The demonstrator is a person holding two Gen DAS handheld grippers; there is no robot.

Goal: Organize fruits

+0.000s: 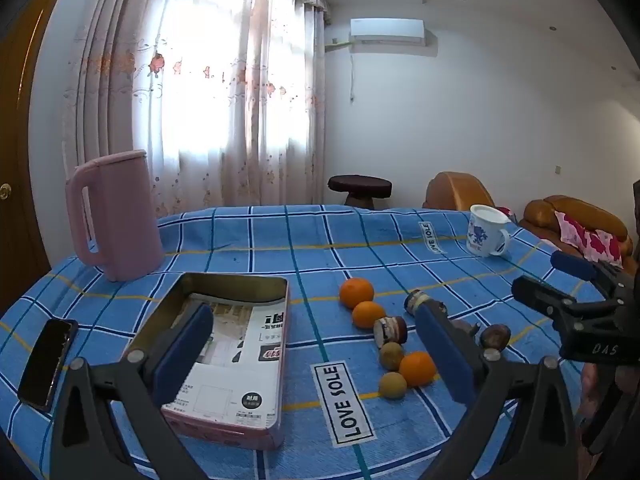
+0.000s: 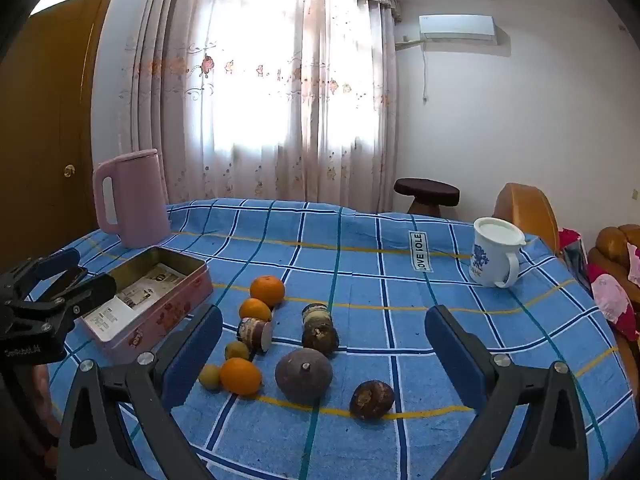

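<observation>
Both grippers are hovering empty with jaws spread wide: left gripper is sitting over the tin's near end, right gripper is facing the fruit.

Fruit is lying loose on the counter, right of the tin, none boxed yet:
- three oranges running in a rough line, with two small greenish-brown fruits beside the nearest orange
- one big dark round fruit with a stub stem, nearest your right jaws
- one brown rough ball to its right, another behind it
- two banded stubby pieces; can't tell what they are

Handling, my read:
- oranges are firm, light and round, so they're likely rolling if nudged. Take them across the middle.
- big dark one is probably heavier. Grip at its widest girth, not the stem.
- small fruits are crowding the near orange, so clear that orange first.

Containers:
- tin is open, holding only a printed paper sheet
- mug and pink jug are standing well back; can't tell the contents
- phone is lying left of the tin
</observation>
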